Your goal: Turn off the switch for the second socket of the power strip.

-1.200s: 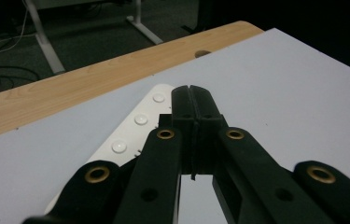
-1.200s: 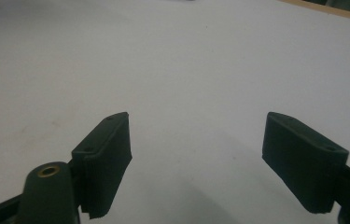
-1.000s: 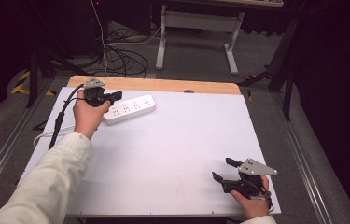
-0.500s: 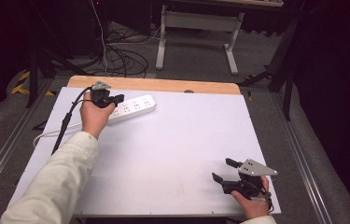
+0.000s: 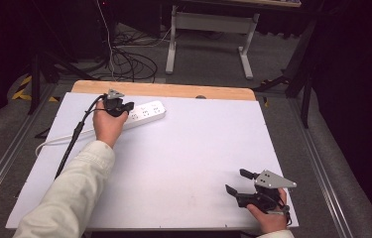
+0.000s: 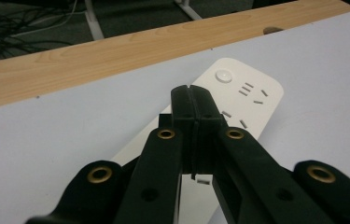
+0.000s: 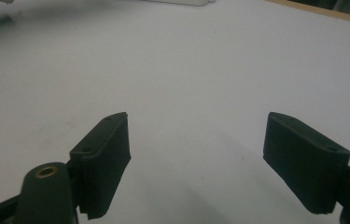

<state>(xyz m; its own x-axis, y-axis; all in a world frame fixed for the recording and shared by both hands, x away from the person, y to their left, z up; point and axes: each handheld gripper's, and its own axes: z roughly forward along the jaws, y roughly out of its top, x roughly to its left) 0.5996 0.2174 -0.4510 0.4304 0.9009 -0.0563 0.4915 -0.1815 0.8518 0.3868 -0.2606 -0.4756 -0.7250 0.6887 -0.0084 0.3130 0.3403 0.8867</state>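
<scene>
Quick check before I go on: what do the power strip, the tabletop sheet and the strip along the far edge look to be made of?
Power strip: smooth white plastic, by its moulded rounded corners and slight sheen. White sheet: matte, uniform, possibly laminate or board; can't tell. Far edge: light wood or wood-look, showing grain.

We see our right gripper (image 7: 196, 163) with its two black fingers (image 7: 102, 158) spread wide apart, nothing between them, over the bare white surface (image 7: 186, 74). At the top edge lies part of a white power strip (image 7: 182, 2), well apart.
</scene>
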